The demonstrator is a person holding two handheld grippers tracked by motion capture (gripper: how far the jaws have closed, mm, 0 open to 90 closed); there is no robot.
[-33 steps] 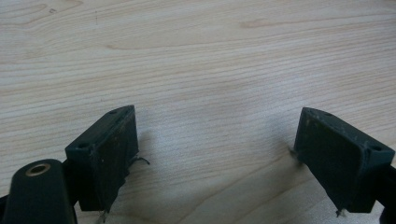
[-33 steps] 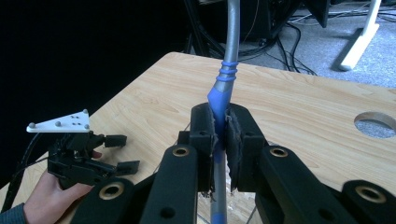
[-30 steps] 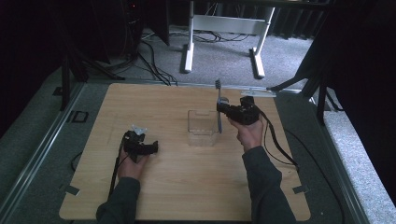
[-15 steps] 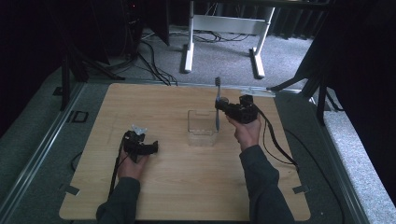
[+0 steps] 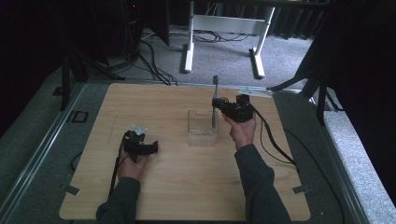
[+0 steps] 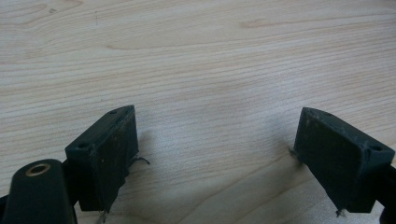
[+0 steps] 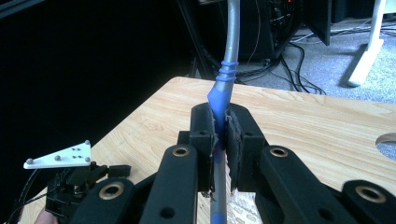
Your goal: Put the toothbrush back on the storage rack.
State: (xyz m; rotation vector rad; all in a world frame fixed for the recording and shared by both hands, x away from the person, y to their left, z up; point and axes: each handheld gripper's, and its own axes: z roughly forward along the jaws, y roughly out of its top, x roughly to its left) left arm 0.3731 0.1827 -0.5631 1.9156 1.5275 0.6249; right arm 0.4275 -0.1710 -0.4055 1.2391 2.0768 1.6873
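Right gripper view: your right gripper (image 7: 219, 135) has its jaws clamped on a toothbrush (image 7: 228, 60), pinching the blue grip section between the pads. Above the jaws a ribbed blue collar gives way to a grey neck that climbs out of frame; below them the blue and grey handle runs down. High view supplies the bristled head (dark and small) at the top of the upright toothbrush (image 5: 214, 102), its lower end at a clear plastic box (image 5: 201, 128) on the wooden table (image 5: 187, 186). Left gripper view shows your left gripper (image 6: 215, 154) with jaws spread wide, bare wood grain between them.
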